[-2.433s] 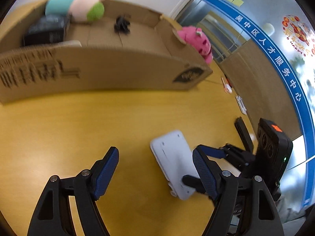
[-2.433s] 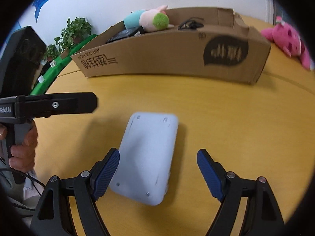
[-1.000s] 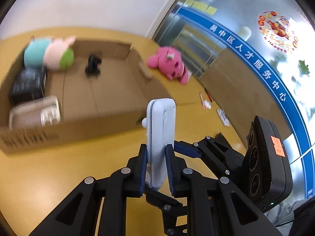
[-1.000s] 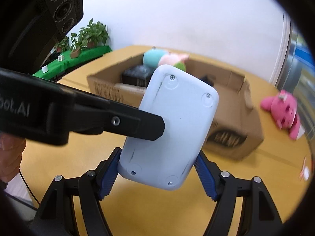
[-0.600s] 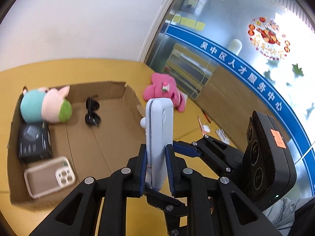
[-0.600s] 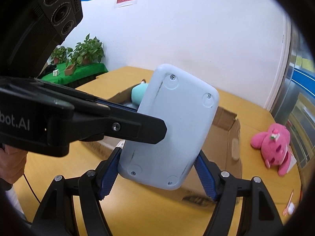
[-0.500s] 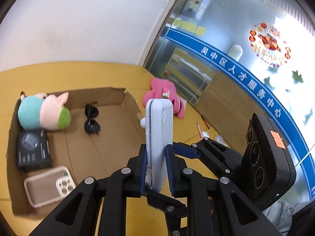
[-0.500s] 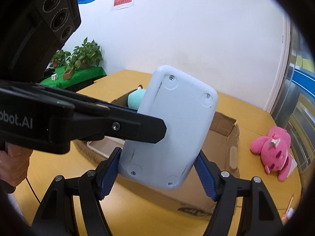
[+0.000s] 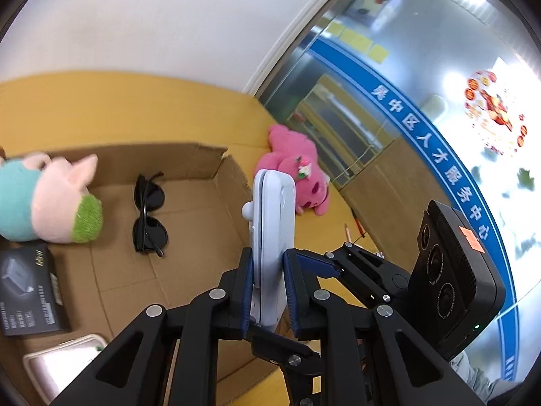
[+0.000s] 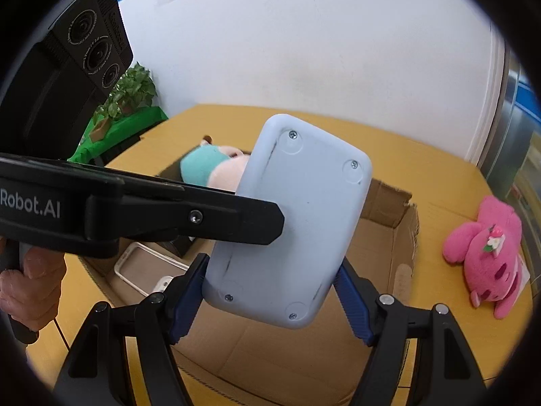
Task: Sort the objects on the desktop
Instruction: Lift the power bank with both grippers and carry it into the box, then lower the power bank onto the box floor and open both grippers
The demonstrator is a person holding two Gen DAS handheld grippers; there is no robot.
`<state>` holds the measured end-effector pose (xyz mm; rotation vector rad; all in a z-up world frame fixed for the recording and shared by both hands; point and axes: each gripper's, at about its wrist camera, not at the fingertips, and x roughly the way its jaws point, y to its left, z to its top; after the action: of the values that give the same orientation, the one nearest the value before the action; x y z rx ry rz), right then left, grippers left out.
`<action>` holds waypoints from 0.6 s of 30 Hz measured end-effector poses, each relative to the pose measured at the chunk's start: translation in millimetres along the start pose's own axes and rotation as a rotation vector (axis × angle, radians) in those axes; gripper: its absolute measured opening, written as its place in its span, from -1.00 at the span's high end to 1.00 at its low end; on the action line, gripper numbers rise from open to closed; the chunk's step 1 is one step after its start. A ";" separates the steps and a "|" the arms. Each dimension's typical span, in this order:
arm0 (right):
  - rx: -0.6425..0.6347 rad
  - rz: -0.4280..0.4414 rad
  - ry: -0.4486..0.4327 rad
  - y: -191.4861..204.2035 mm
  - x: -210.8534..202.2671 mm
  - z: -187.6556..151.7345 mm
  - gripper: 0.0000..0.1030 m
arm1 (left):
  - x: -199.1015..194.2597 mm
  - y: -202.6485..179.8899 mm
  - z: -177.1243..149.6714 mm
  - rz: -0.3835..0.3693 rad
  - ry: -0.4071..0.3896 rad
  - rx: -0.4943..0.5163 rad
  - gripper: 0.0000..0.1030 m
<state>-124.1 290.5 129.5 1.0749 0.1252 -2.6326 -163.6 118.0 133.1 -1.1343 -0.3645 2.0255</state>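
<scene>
Two grippers, one load: both clamp the same pale device above the box.
Table (image 9: 101, 101): yellow-topped, carrying the box and a loose toy.
Cardboard box (image 9: 203, 203): open-topped, sitting right under the lifted device.
Pink plush (image 10: 487, 253): lying on the table outside the box, off its right end.
Pig plush (image 9: 44, 199): teal, pink and green, tucked in the box's far left corner.
Pale device (image 10: 287, 223): flat rounded slab, screws showing, held up on edge over the box.
Left gripper (image 9: 268, 291): jaws narrow, blue pads pinching the device's thin faces.
Right gripper (image 10: 270, 301): jaws wide, pads pressed on the device's two long edges.
Black carton (image 9: 30, 291): flat in the box, near left.
Phone case (image 10: 148, 267): beige, beside the carton.
Sunglasses (image 9: 148, 216): black, folded, on the box floor.
</scene>
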 end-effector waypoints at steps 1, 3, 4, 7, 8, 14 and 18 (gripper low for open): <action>0.008 0.001 0.021 -6.6 8.1 -0.9 -0.40 | 7.8 5.8 0.6 -0.011 0.015 -0.023 0.67; 0.033 0.006 0.074 -19.6 26.1 -3.9 -0.40 | 25.3 19.0 0.1 -0.025 0.046 -0.075 0.67; 0.045 0.011 0.096 -24.1 32.6 -5.6 -0.40 | 35.2 25.7 -1.3 -0.027 0.061 -0.101 0.67; 0.091 0.040 0.178 -40.4 59.8 -14.5 -0.40 | 60.2 40.6 -7.4 -0.012 0.104 -0.152 0.67; 0.100 0.045 0.196 -40.6 65.1 -19.2 -0.40 | 67.4 44.8 -9.7 -0.006 0.118 -0.167 0.67; 0.167 0.087 0.378 -62.3 115.4 -37.5 -0.39 | 105.9 65.6 -26.5 0.036 0.206 -0.256 0.68; 0.198 0.077 0.475 -65.0 130.6 -47.4 -0.39 | 121.6 76.2 -33.1 0.040 0.257 -0.307 0.67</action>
<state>-200.4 330.5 2.6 1.7197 -0.0795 -2.3093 -210.8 153.8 -1.8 -1.5817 -0.5374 1.8689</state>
